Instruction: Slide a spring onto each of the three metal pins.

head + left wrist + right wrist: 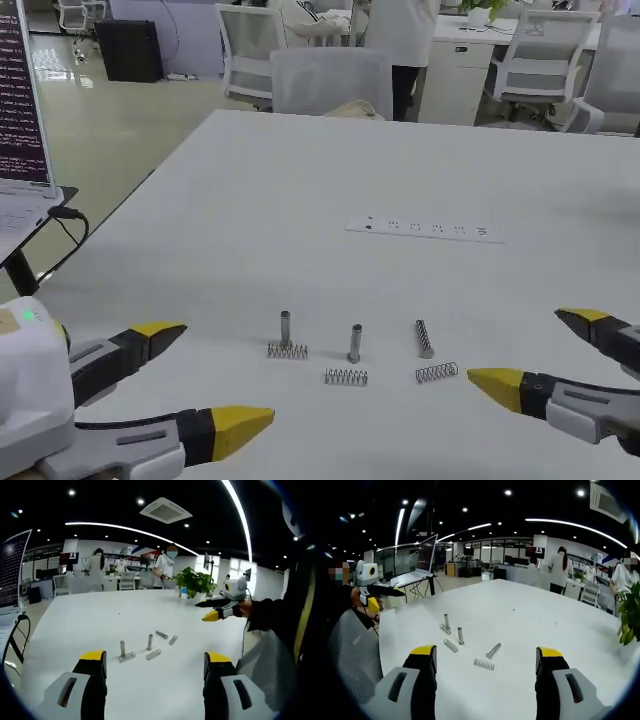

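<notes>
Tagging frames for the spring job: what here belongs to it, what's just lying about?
Job: left pin, middle pin, right pin; left spring, middle spring, right spring; left gripper, right gripper.
Lying about: laptop, cable, socket strip, chair.

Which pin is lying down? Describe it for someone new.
On the white table, nearer than the power strip, is a row of three metal pins. In the head view the right-end pin is it: it lies flat, while the left pin and middle pin stand upright.
</notes>
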### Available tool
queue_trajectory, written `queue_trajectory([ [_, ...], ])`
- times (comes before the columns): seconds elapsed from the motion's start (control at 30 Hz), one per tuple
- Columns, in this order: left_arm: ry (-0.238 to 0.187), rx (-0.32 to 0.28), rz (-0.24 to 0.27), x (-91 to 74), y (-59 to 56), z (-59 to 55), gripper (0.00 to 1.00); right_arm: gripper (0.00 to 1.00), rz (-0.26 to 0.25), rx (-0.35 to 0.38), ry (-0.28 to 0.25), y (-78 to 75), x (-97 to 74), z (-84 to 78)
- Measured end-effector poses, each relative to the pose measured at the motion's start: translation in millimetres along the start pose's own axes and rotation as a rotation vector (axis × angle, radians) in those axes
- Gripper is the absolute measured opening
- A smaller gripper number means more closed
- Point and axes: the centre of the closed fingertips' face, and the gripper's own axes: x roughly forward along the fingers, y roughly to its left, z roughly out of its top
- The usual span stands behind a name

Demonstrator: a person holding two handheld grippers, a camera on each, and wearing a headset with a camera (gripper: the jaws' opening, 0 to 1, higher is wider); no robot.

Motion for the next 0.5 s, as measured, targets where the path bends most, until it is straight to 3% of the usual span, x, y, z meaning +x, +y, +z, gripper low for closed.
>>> queue_trajectory([
  [0.5,0.004,-0.003,-0.001,2.5,-1.5,-2.0,0.76,0.71,0.013,-0.031,0.065,-16.1,52.9,14.6],
])
